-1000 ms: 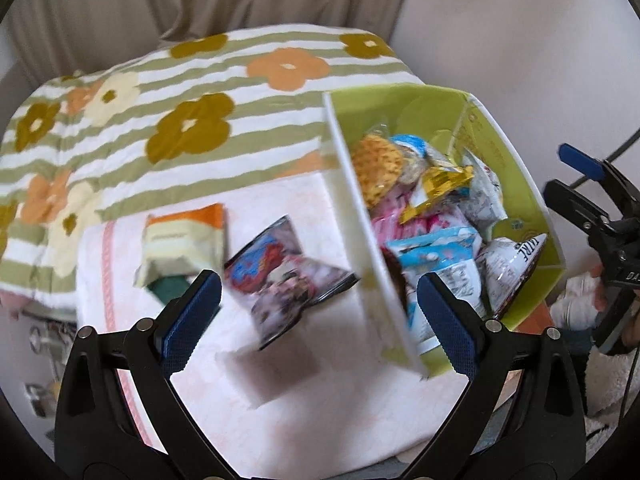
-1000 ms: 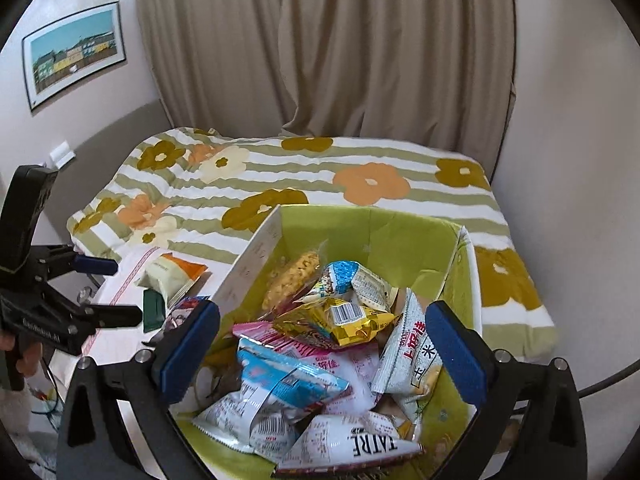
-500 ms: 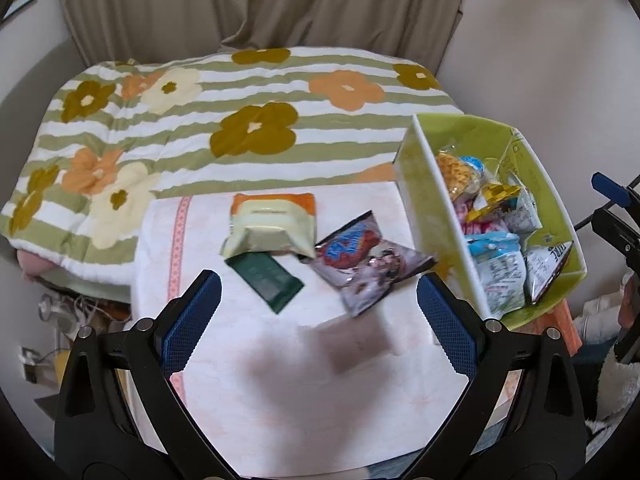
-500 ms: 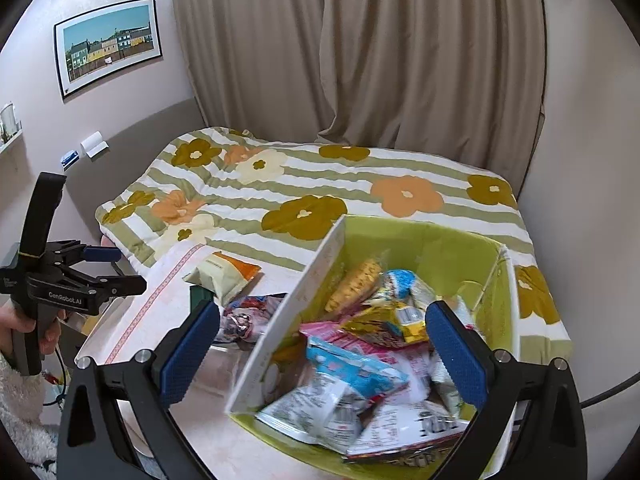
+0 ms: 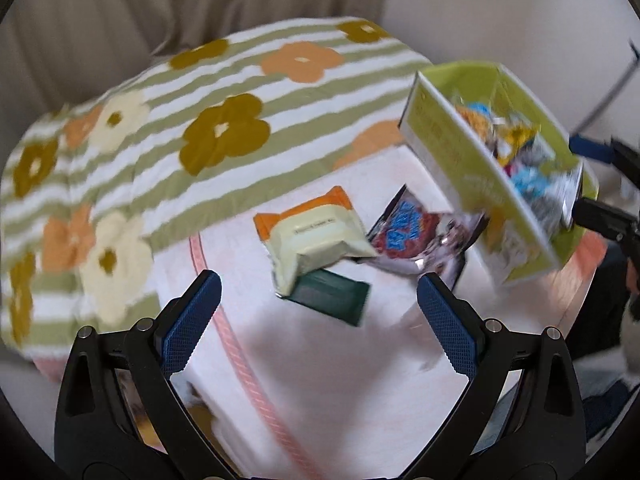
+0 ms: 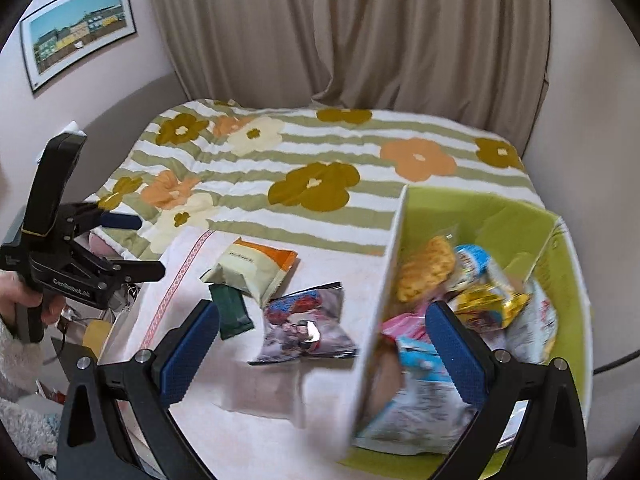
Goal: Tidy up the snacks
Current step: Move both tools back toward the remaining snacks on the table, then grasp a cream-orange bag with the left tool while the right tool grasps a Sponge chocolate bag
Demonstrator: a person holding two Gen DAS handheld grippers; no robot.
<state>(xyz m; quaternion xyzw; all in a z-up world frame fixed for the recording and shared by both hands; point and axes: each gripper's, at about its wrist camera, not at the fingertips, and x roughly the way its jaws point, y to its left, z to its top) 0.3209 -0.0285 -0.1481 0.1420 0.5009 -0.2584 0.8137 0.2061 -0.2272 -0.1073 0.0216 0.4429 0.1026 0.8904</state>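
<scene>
Between picks: left gripper [image 5: 318, 306] and right gripper [image 6: 322, 350] both spread wide and empty, three loose packets [image 5: 320, 236] on the white cloth [image 5: 320, 380] left of the green box [image 6: 568, 264]; likely next, closing on the cream-and-orange pouch [image 6: 250, 270].

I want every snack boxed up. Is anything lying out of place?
Yes. Three packets lie outside the green box on the white cloth: a cream-and-orange pouch, a dark green bar tucked under it, and a crumpled foil bag.

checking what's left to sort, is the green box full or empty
Nearly full: the green box holds a heap of snack packets piled up toward its rim, while three packets lie outside on the cloth.
</scene>
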